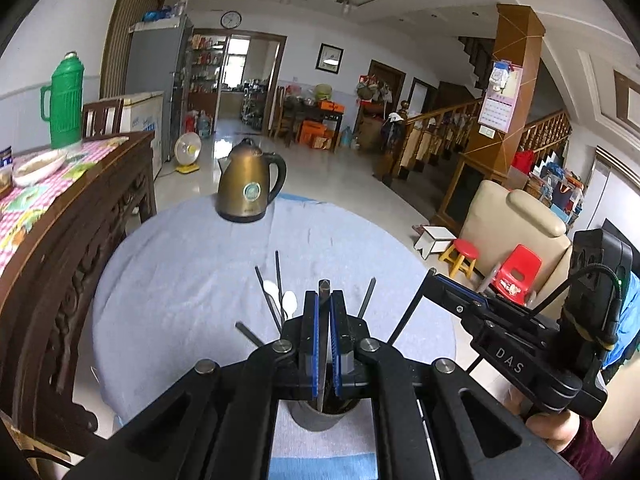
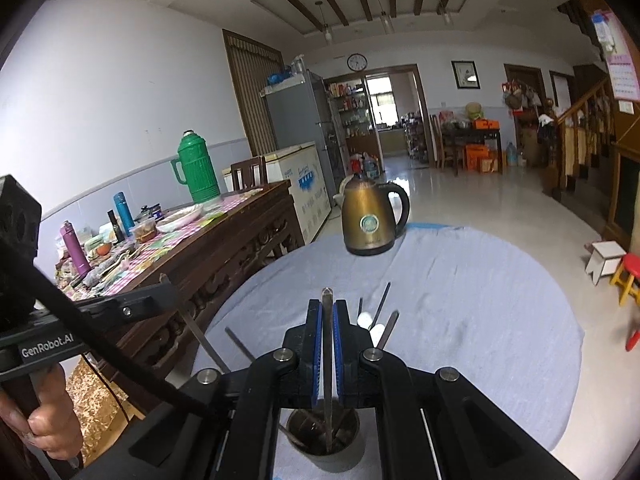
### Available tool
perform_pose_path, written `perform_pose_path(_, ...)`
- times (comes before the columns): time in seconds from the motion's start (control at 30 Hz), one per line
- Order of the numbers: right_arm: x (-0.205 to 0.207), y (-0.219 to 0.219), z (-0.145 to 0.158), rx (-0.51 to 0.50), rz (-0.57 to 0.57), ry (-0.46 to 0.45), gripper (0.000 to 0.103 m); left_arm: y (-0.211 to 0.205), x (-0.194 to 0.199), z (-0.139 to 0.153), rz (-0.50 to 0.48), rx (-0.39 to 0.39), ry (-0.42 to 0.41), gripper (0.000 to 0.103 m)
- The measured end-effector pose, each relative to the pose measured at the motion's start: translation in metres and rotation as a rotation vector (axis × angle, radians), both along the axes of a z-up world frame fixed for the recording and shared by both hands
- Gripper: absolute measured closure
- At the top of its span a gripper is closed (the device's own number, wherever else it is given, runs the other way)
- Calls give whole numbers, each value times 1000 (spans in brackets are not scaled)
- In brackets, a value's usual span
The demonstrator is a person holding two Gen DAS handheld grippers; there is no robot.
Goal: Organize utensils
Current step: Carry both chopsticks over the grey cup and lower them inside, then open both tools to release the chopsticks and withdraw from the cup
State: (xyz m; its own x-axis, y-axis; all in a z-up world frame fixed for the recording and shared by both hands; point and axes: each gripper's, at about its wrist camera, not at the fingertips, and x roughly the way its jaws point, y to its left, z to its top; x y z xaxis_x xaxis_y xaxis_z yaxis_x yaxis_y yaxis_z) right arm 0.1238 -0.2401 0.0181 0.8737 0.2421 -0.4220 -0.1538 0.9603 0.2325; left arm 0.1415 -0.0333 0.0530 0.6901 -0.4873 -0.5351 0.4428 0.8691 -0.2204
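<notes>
A metal utensil cup (image 1: 316, 420) (image 2: 320, 456) stands on the round table's pale blue cloth (image 1: 180, 260), right under both grippers. Several dark chopsticks (image 1: 277, 280) and white spoons (image 1: 289, 301) (image 2: 365, 319) stick up out of it. My left gripper (image 1: 324, 294) is shut on a dark chopstick (image 1: 323, 344) held upright, its lower end inside the cup. My right gripper (image 2: 327, 304) is shut on another dark chopstick (image 2: 327, 360) whose lower end also reaches into the cup. Each gripper shows in the other's view, the right gripper (image 1: 434, 274) and the left gripper (image 2: 166, 284), close on either side.
A brass-coloured electric kettle (image 1: 248, 188) (image 2: 370, 220) stands at the table's far edge. A carved wooden sideboard (image 1: 80, 216) (image 2: 224, 248) with a green thermos (image 2: 198, 168), bottles and dishes runs along the left. A beige armchair (image 1: 516, 236) and small stools (image 1: 464, 256) are on the right.
</notes>
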Motion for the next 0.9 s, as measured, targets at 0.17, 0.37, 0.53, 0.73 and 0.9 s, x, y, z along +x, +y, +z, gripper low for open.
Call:
perform_pose_path(0.17,-2,1,-6,25,14,18,97,2,-4,-4,-1,3,23,98)
perform_pose_path(0.37,-6,-1,-11,47,35,53,96,0,-10,-5,-7,33,33,98)
perform_pose_path(0.53,-16,-10,-6,55,12,35,96,6,-17,3,24,51,-11,92)
perform_pose_path(0.73,-38,-48,-5,154,-102,-41,76,29,-34,24,122,51,-134,61)
perform_pose_path(0.9,-48,-81,-31,218,-211,1,76,55,-42,27,221,57,-179,47)
